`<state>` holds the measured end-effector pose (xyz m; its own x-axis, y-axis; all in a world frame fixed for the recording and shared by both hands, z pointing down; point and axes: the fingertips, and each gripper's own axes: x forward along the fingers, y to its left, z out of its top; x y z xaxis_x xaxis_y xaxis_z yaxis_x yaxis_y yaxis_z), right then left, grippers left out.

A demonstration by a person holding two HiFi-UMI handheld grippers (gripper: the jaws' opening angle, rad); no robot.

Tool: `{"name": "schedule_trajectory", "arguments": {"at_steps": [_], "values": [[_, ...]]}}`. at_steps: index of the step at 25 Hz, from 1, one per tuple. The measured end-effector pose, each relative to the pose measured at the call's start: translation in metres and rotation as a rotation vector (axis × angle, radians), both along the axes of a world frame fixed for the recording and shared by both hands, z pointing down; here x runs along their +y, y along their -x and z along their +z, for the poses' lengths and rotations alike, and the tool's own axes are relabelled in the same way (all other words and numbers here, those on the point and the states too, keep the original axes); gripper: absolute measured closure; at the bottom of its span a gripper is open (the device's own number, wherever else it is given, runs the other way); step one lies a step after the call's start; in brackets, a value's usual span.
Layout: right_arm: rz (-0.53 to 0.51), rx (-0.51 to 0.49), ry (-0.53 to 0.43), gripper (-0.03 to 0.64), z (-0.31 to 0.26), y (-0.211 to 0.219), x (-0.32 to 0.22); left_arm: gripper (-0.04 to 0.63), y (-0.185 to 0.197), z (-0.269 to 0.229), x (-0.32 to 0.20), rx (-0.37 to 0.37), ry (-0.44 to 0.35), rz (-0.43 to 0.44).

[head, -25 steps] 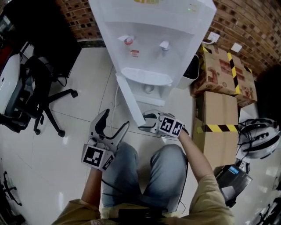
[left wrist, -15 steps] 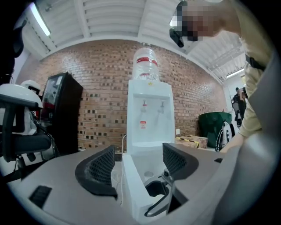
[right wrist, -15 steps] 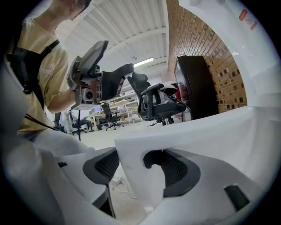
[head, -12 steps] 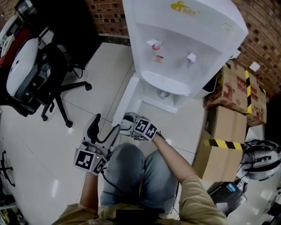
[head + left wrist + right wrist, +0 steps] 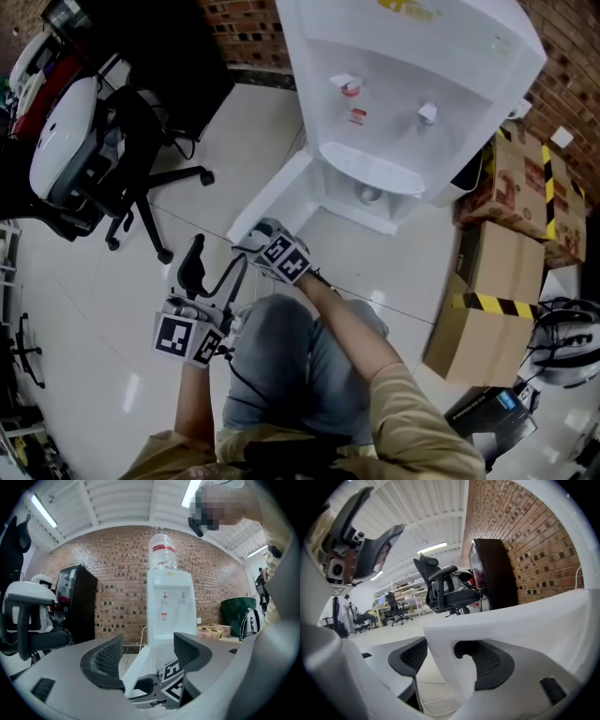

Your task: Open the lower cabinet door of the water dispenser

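**Door** [image 5: 272, 199]: swung wide to the left of the dispenser [image 5: 403, 84], low by the floor, so the opening looks done. **Right gripper** [image 5: 251, 234]: at the door's free edge, which stands between its jaws. They have just been opening and the pads are off it, probably a release. **Left gripper** [image 5: 220, 255]: jaws apart, empty, kept aside as this one-handed pull needs no second grip.

Pale glossy tile floor [image 5: 84, 309] here, and the water dispenser [image 5: 403, 94] stands right on it. Left of the dispenser, an office chair [image 5: 141, 178] sits on its castors beside a black cabinet [image 5: 159, 47]. Right of the dispenser, cardboard boxes [image 5: 511, 178] with yellow-black tape rest just beside it.
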<state>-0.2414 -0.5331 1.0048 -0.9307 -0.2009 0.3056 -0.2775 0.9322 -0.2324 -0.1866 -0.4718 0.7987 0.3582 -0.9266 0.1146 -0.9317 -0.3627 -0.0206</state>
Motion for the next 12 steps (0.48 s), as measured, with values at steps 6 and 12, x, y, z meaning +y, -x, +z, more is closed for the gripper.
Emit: {"name": "schedule_trajectory", "arguments": {"at_steps": [6, 12], "values": [[0.076, -0.027, 0.166, 0.27, 0.022, 0.009, -0.007, 0.261, 0.02, -0.013, 0.007, 0.018, -0.018, -0.04], [0.014, 0.132, 0.032, 0.268, 0.016, -0.052, 0.009, 0.261, 0.01, -0.017, -0.001, 0.058, -0.039, -0.016]]}}
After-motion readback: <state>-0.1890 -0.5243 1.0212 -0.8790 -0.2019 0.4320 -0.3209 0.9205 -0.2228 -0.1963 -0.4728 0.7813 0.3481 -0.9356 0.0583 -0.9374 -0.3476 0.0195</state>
